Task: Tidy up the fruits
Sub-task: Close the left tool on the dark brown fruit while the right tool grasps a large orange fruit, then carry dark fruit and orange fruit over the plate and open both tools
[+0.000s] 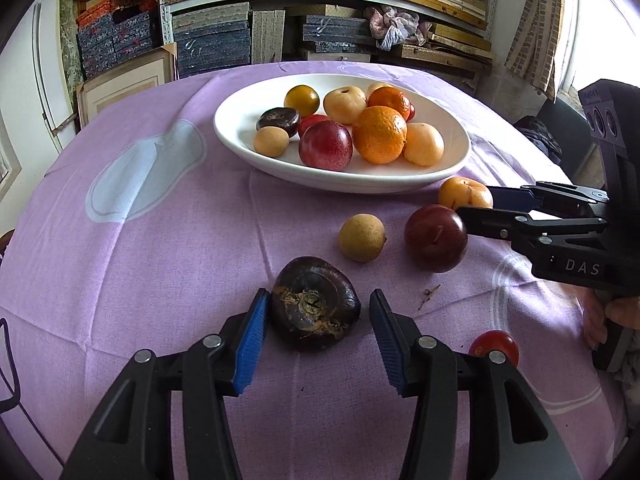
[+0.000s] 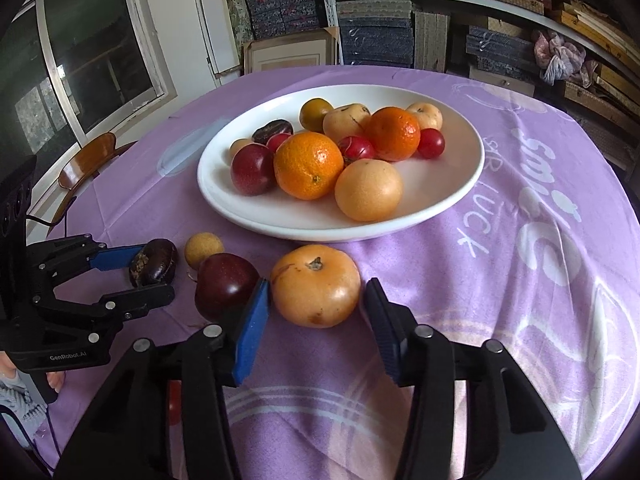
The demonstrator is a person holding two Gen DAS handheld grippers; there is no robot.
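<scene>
Nearest the left wrist camera, the left gripper (image 1: 318, 312) is seen released, its blue pads astride a dark brown fruit (image 1: 315, 309) on the purple cloth (image 1: 160, 264); the right gripper (image 2: 316, 300) brackets a pale orange fruit (image 2: 316, 285), the left pad touching it, a gap at the right; farther off, a white plate (image 2: 452, 184) holds the gathered fruits

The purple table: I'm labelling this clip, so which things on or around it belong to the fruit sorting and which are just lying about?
Belongs to the job:
white plate of fruit
dark brown fruit between the left gripper pads
pale orange fruit between the right gripper pads
dark red plum
small tan fruit
cherry tomato

Just lying about:
stacked boxes
bundled cloth
wooden chair
dry stem
</scene>
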